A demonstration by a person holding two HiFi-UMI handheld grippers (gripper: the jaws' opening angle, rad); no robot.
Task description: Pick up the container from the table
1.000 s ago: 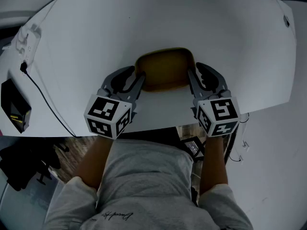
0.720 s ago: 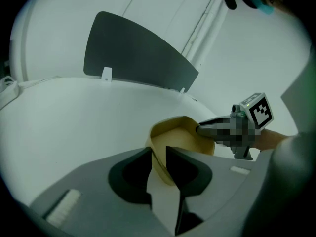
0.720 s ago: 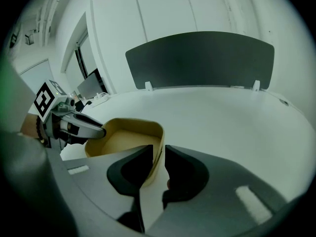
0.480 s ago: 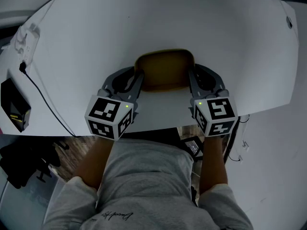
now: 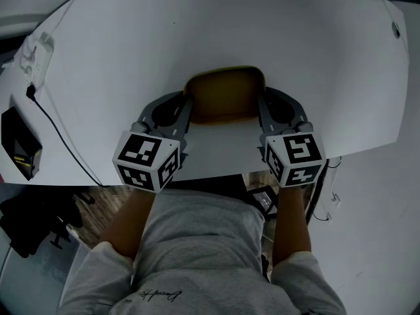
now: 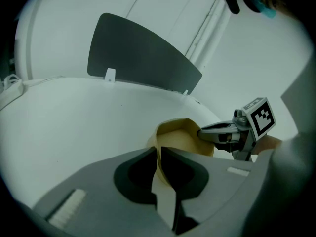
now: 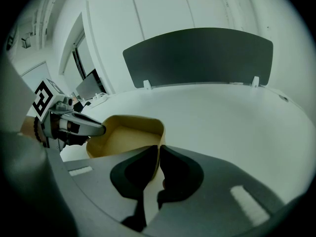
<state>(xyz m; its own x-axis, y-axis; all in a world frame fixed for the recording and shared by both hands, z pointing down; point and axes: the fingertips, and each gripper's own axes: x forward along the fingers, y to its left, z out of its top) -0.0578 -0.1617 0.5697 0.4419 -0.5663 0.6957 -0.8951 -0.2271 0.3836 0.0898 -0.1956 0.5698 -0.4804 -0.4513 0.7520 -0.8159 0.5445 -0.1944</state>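
A shallow tan container (image 5: pixel 226 94) rests on the white table (image 5: pixel 197 31), close to its near edge. My left gripper (image 5: pixel 188 108) has just been closing its jaws, and they now pinch the container's left wall (image 6: pixel 159 157). My right gripper (image 5: pixel 260 105) has likewise just been closing, and its jaws now clamp the right wall (image 7: pixel 159 149). In the left gripper view the right gripper (image 6: pixel 202 132) shows at the container's (image 6: pixel 183 139) far side. The right gripper view has the left gripper (image 7: pixel 101 129) at the opposite wall of the container (image 7: pixel 126 137).
A black cable (image 5: pixel 59 133) runs across the table's left part to a dark device (image 5: pixel 20 151) off its edge. A dark panel (image 7: pixel 197 56) stands along the table's far edge. The person's grey shirt (image 5: pixel 197 241) fills the bottom of the head view.
Both grippers' jaws have closed from wide open onto the container's side walls. The container and both hands have stayed in place.
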